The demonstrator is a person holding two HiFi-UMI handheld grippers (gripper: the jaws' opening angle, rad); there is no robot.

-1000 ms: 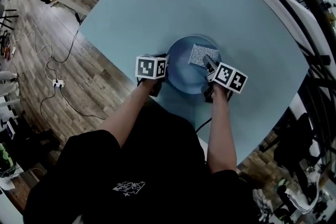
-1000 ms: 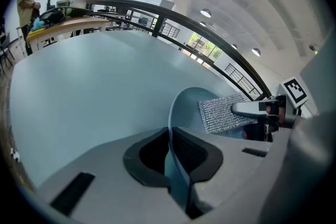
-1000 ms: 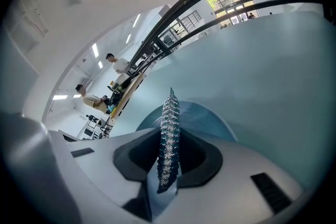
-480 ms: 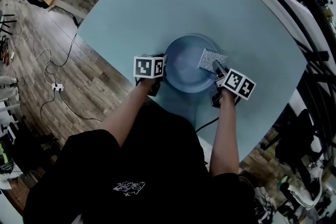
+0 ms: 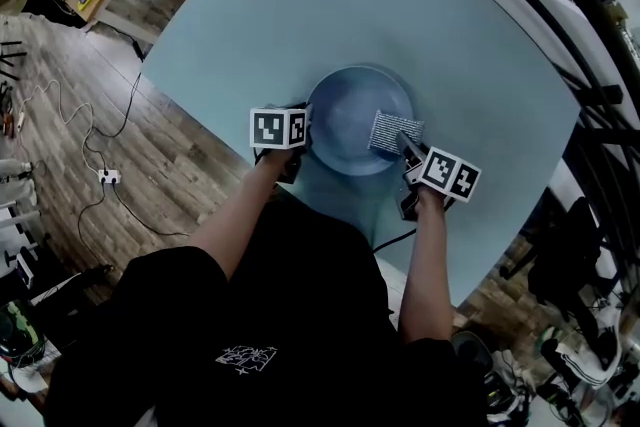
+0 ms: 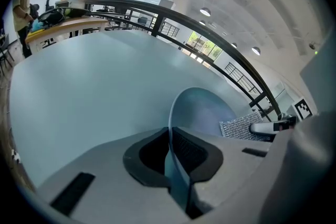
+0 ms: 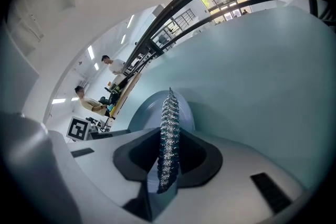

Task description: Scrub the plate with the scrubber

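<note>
Plate [image 5: 345, 120] sits on the table [image 5: 300, 5] close to the edge nearest the person, its left rim pinched between the jaws of the left gripper [image 5: 303, 140]. The right gripper [image 5: 408, 150] is clamped on the scrubber [image 5: 393, 131], a flat mesh square resting just inside the plate's right rim. The bare middle lies to its left, so I'd judge the stroke runs leftward, toward the holding gripper

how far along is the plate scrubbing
Done: the left tongs grip the rim of the blue plate, and the right tongs hold the chainmail scrubber. In hand: the scrubber lies on the plate's right inner side. Left: the rest of the plate; no dirt or suds show, so coverage can't be judged.
</note>
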